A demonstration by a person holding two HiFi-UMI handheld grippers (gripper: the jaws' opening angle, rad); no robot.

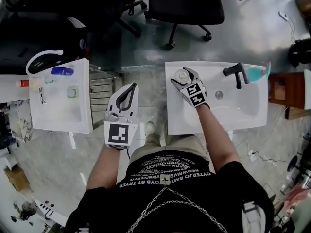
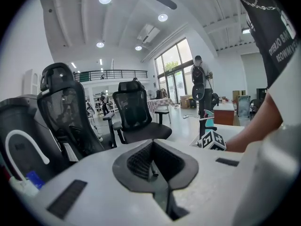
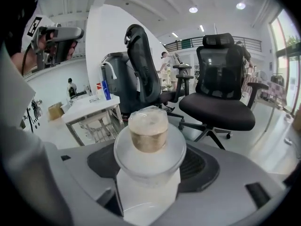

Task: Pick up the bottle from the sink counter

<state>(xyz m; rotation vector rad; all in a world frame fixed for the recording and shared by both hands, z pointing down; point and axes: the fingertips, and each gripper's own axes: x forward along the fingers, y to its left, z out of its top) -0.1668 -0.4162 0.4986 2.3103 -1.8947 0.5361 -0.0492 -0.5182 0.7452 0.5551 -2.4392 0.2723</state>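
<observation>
A white bottle (image 1: 181, 75) with a tan cap wrapped in clear film (image 3: 148, 130) stands upright at the back left corner of the right sink counter (image 1: 176, 121). My right gripper (image 1: 185, 73) reaches over that corner with its jaws on both sides of the bottle. Dark pads (image 3: 201, 166) show on each side with a gap to the bottle, so the gripper is open around it. My left gripper (image 1: 131, 87) hangs over the floor between the two sinks. It is shut and empty, its pads (image 2: 141, 161) meeting along a seam.
A black faucet (image 1: 236, 72) and a teal bottle (image 1: 256, 72) stand at the back right of the right sink, whose drain (image 1: 219, 94) is mid-basin. A second white sink (image 1: 83, 111) at left holds a blue bottle (image 1: 62, 71). Black office chairs (image 1: 184, 6) stand beyond.
</observation>
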